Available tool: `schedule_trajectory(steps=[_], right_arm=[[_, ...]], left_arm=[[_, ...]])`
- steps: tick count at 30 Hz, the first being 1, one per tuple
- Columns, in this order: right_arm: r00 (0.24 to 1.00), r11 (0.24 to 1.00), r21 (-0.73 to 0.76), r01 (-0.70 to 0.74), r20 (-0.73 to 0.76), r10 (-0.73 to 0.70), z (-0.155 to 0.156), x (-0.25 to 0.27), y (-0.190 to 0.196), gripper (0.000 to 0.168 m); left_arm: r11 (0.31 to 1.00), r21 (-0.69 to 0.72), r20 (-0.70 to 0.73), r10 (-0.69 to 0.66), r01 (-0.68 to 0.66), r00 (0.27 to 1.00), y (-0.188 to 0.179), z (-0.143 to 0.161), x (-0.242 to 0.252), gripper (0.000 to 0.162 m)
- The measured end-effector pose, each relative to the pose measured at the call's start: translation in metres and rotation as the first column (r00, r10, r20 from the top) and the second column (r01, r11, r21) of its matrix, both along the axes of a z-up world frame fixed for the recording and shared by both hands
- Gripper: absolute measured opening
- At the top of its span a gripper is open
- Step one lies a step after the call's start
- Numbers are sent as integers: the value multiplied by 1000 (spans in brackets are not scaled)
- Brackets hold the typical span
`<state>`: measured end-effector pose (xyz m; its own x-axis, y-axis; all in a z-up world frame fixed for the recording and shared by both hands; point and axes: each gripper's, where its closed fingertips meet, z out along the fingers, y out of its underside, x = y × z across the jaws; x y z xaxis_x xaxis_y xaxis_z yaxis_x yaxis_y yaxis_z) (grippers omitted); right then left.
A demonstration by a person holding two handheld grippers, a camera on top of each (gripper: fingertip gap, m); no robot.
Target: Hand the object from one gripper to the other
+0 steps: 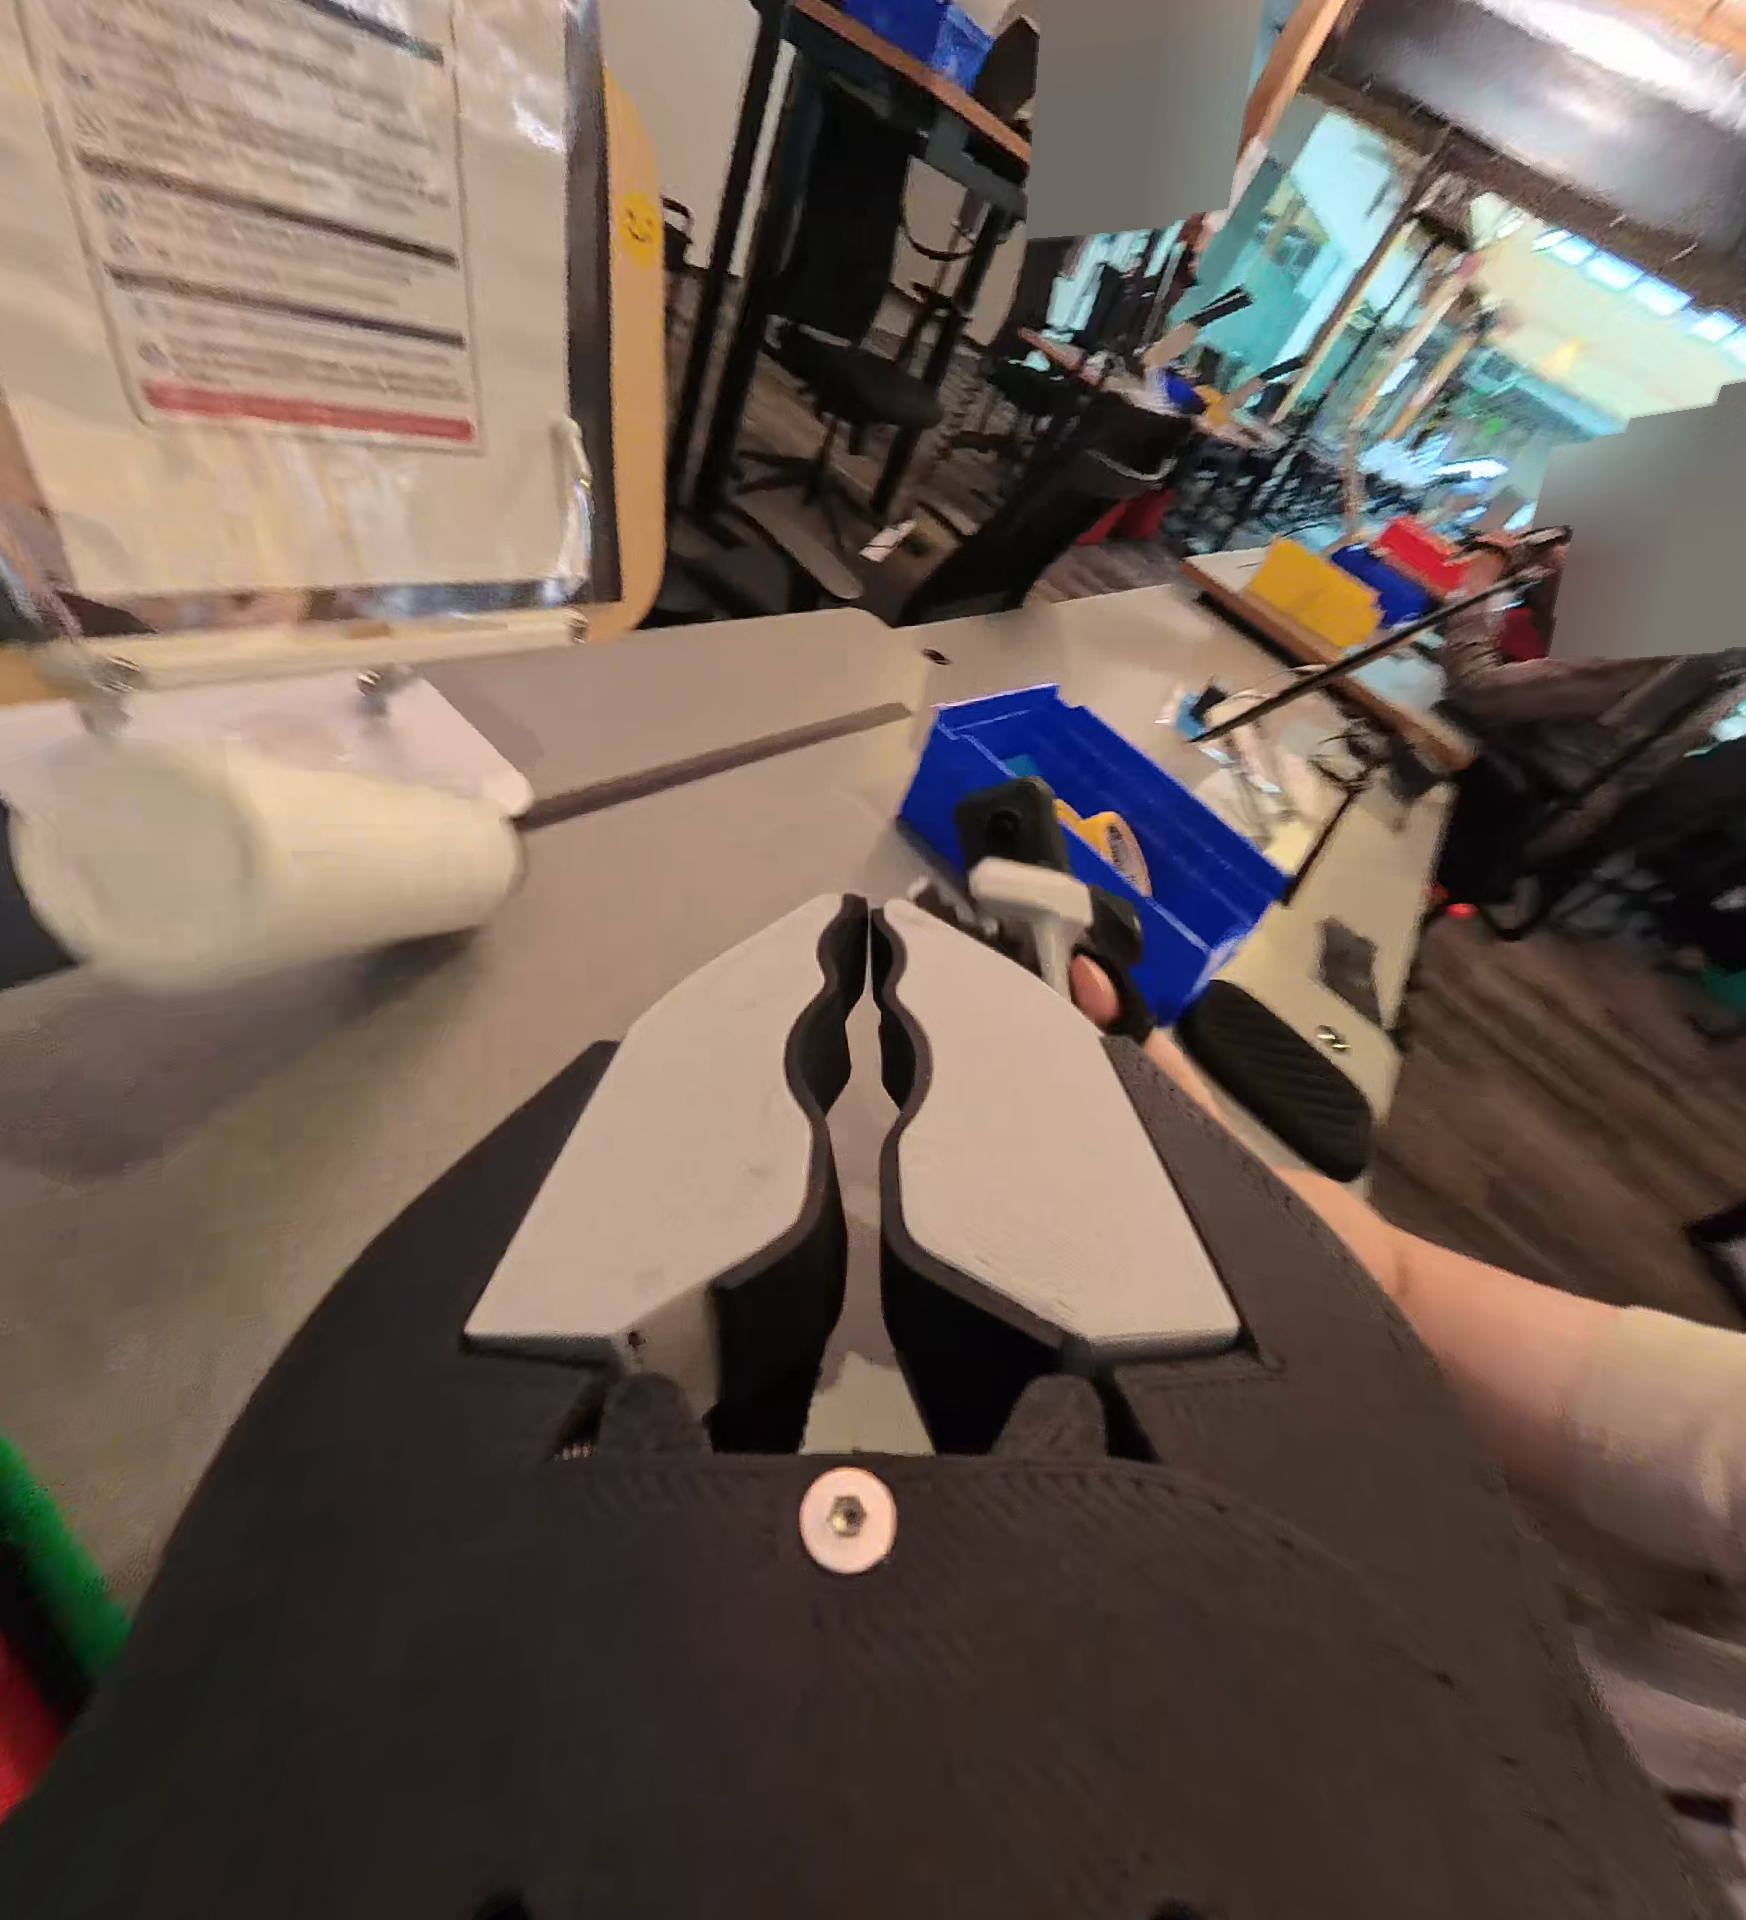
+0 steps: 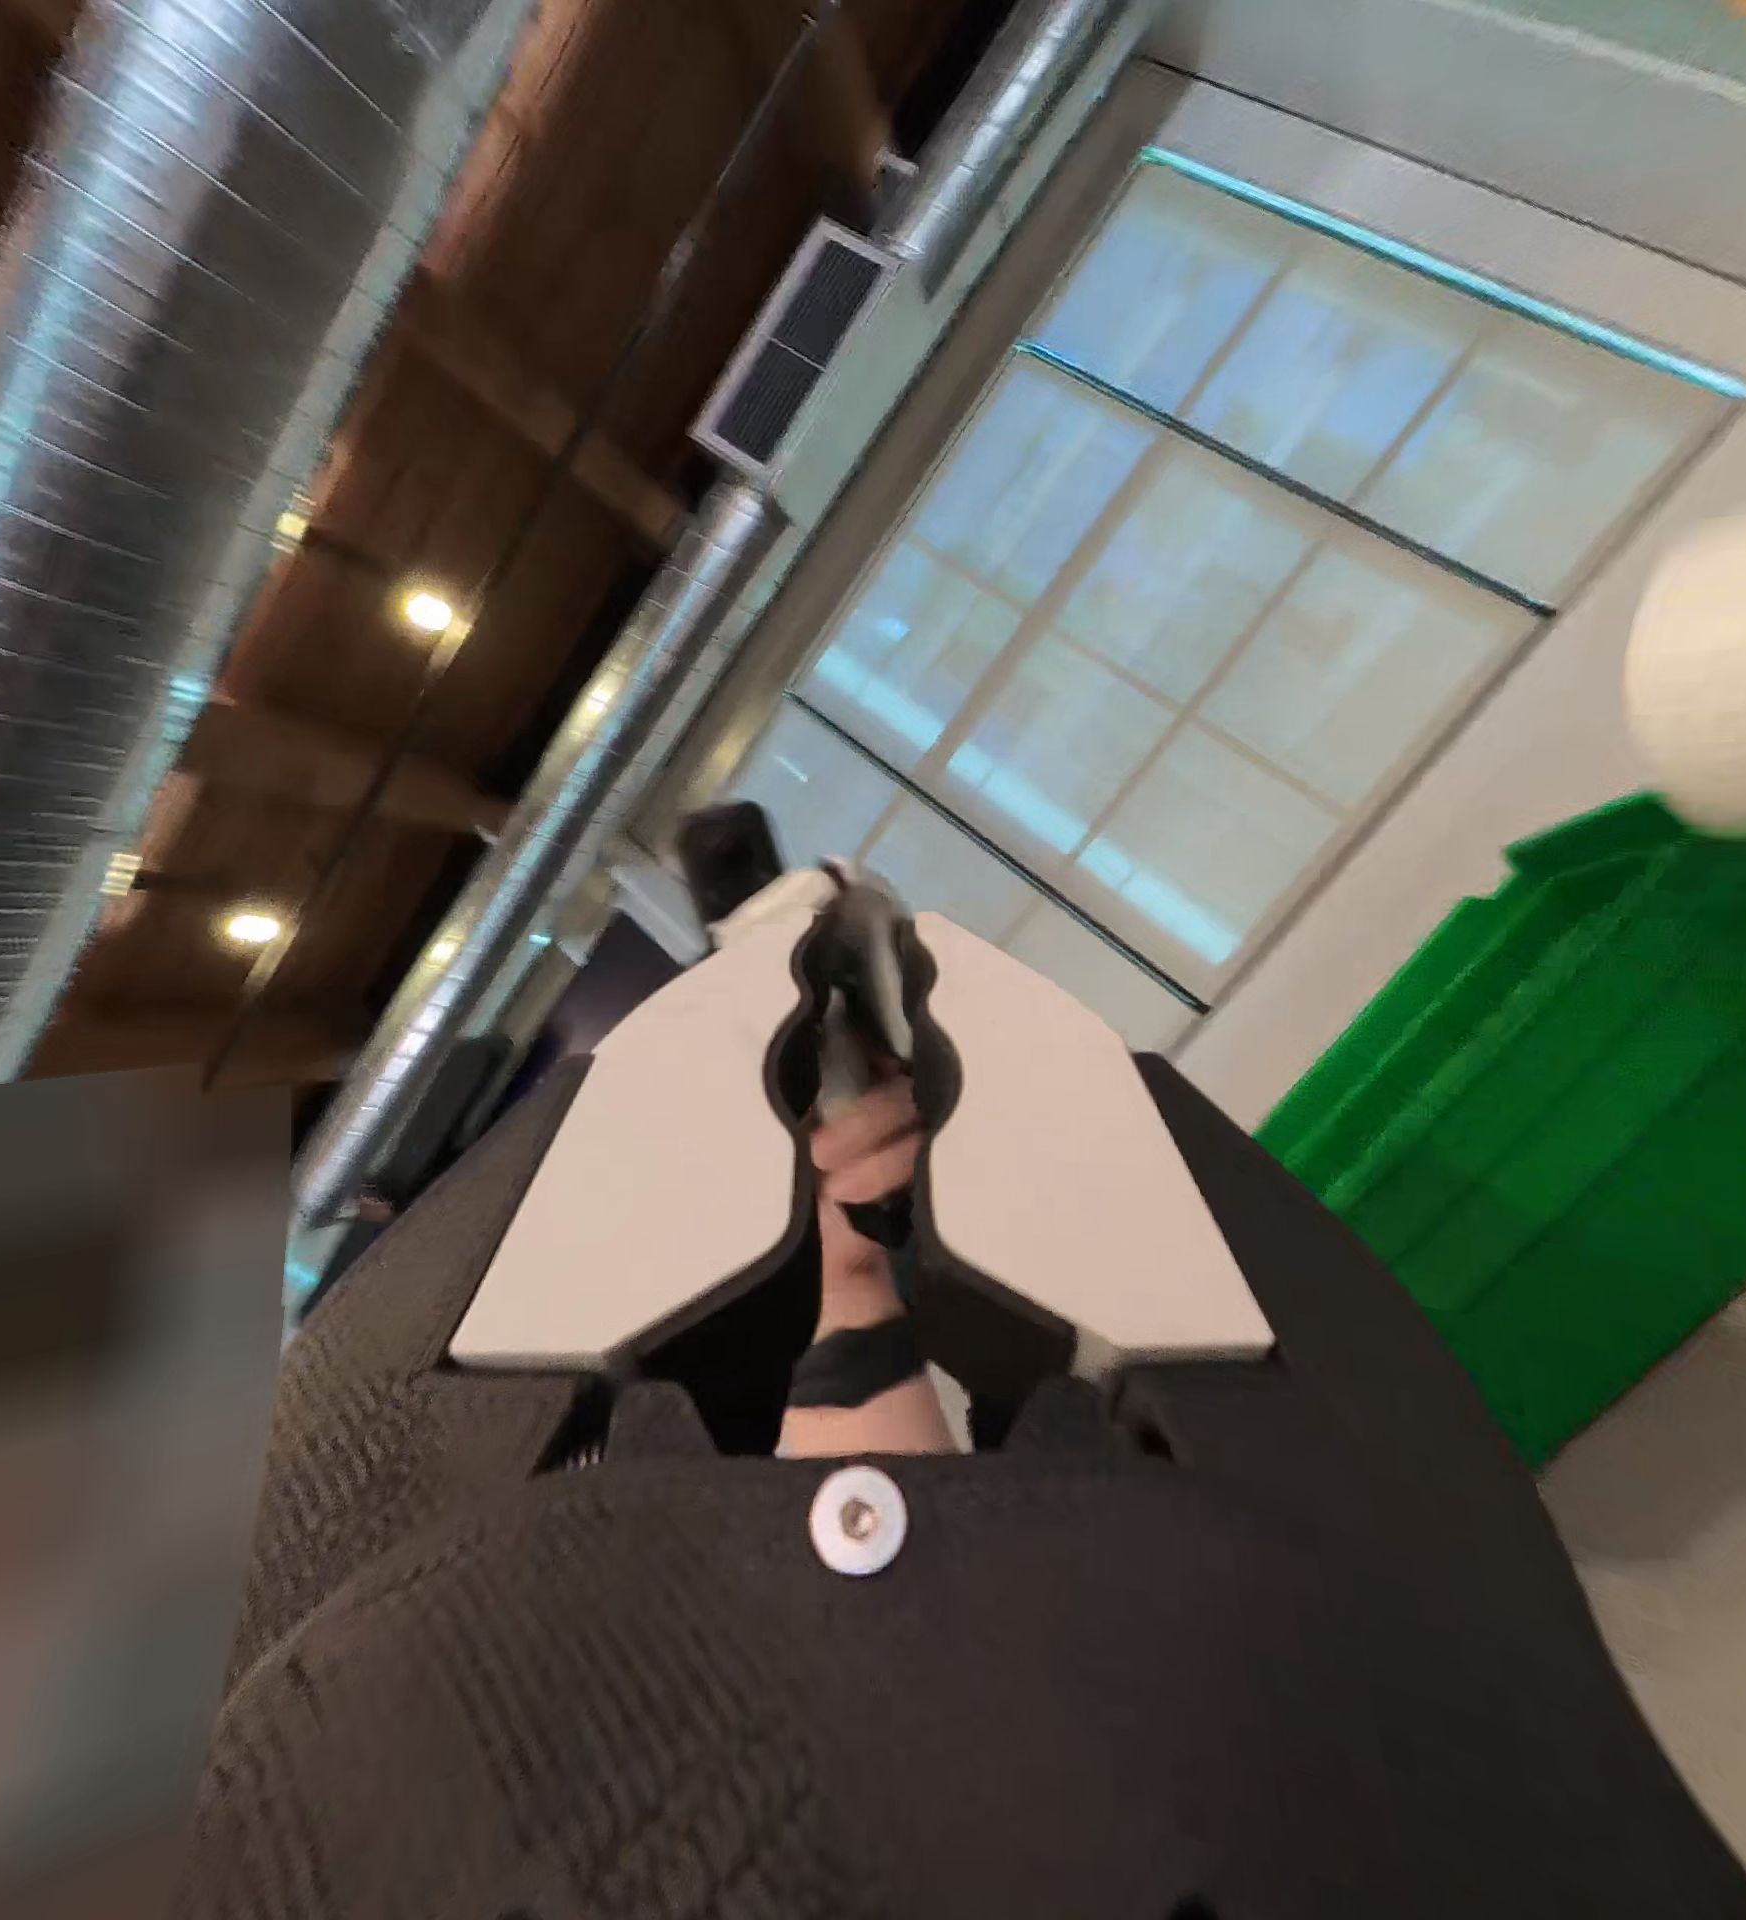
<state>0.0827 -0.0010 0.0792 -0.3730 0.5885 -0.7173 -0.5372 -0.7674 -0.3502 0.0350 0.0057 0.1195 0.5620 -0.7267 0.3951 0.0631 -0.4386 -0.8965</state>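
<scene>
Left wrist view puts the white cylindrical object (image 1: 256, 862) well off to the left of the left gripper (image 1: 867, 925), blurred and low over the grey table (image 1: 640, 883), clear of both fingers; whether it rests on the table I cannot tell. The left gripper's jaws are pressed nearly together, only a thin slit between the wavy pads, and nothing sits between them. Just beyond its tips the right gripper (image 1: 1030, 894) shows in a person's hand, in front of a blue bin (image 1: 1191, 935) that holds a yellow roll (image 1: 1108, 842). The right wrist view is tipped up toward a window (image 2: 1212, 623), and shows none of the table. There the right gripper (image 2: 864, 914) has its jaws a little apart (a hand (image 2: 864, 1153) shows through the gap), but blur hides whether they pinch anything. The white object (image 2: 1742, 665) appears at its upper right edge, above a green bin (image 2: 1575, 1091).
</scene>
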Motion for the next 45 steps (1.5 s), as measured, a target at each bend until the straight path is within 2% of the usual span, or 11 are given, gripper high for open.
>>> schedule_trajectory(steps=[7, 12, 15, 17, 19, 22, 27, 31, 34, 36, 45], right_arm=[[974, 970, 98, 224, -52, -220, 34, 62, 20, 12], [964, 961, 94, 259, -94, -251, 42, 81, 24, 12], [958, 954, 105, 279, 42, -285, 27, 74, 34, 12], [909, 950, 160, 267, 285, -303, -1, 56, 45, 13], [777, 957, 217, 195, 561, -286, -43, 36, 56, 30], [448, 968, 236, 88, 859, -250, -112, 13, 58, 87], [-125, 963, 188, -194, 969, -215, -198, -9, 26, 113], [-296, 955, -67, -289, 955, -23, -219, 11, -11, 107], [-518, 944, -117, -309, 853, -64, -224, 53, -20, 101], [-614, 951, -80, -299, 779, -127, -222, 75, -13, 100], [-720, 956, -196, -220, 693, -23, -223, 134, -17, 98]], left_arm=[[990, 89, 33, 106, -109, 994, -5, 18, -31, 11], [989, 91, 44, 114, -118, 992, -15, 23, -43, 19], [983, 53, 9, 174, -175, 985, -11, 13, -50, 38], [978, 25, -35, 208, -207, 978, -7, 2, -55, 49], [973, 6, -64, 230, -230, 971, -1, -9, -56, 52], [969, 0, -89, 246, -247, 965, -2, -16, -55, 53], [974, 19, -120, 225, -225, 967, -7, -15, -46, 53], [976, 24, -137, 217, -216, 966, -13, -14, -45, 52], [976, 34, -123, 219, -217, 968, -16, -10, -48, 51], [975, 41, -115, 223, -219, 968, -17, -8, -50, 51], [972, 67, -102, 230, -224, 968, -25, 0, -58, 49]])
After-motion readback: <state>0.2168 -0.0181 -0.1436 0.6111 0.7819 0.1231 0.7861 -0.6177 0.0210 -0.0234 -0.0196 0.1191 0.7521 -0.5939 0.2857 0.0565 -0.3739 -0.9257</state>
